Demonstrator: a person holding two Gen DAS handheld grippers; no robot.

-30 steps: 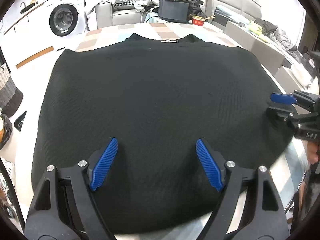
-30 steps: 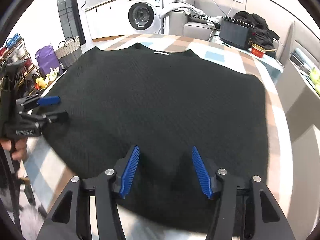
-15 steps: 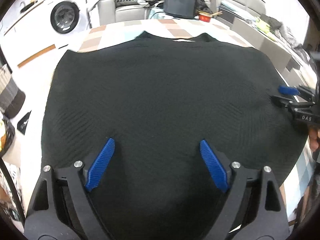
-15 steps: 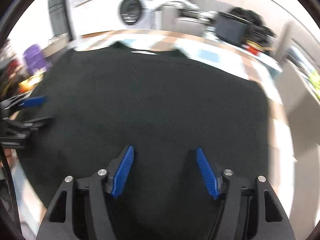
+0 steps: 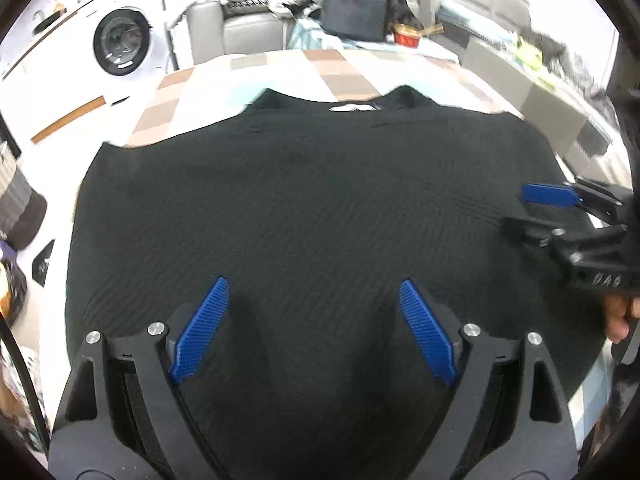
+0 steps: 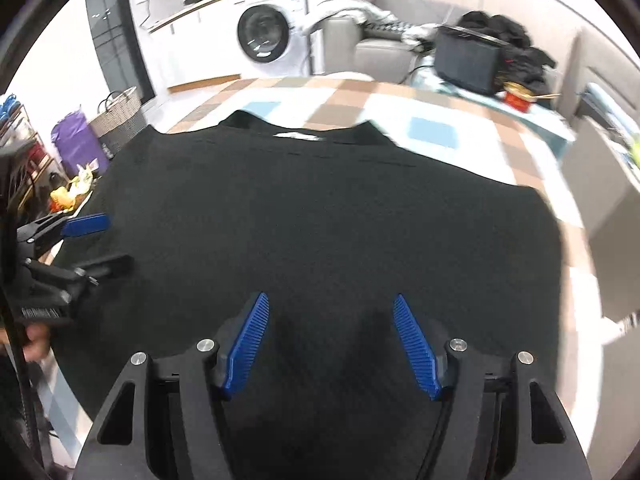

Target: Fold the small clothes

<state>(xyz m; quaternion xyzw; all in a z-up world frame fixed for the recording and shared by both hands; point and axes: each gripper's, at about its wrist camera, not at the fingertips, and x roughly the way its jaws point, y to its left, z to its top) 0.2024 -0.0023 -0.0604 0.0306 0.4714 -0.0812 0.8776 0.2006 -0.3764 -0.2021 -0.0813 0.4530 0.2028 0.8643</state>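
**Black knit top spread flat on a checked worktop**

Black ribbed knit top (image 5: 312, 216) lies spread flat, its neckline with a white label pointing away from the cameras, covering most of a worktop (image 6: 432, 136) dressed in a cloth of tan, white and pale blue squares. The left tongs (image 5: 314, 322), black with blue ribbed pads, hang wide open over the near part of the garment, gripping nothing. The right tongs (image 6: 328, 338), of the same build, are likewise spread open above the near part, holding nothing.

Each camera catches the other tongs at the side of its view, over the fabric's edge.

Beyond the worktop stands a white front-loading washing machine (image 6: 268, 36) under a counter with a sink. To its right is a grey sofa (image 5: 244, 24) strewn with clothes, then a dark box-shaped case (image 6: 468, 62) and a small red bowl (image 6: 518, 100) at the worktop's far end. A woven basket (image 6: 118, 118) and a purple bag (image 6: 74, 142) sit on the floor on the left.
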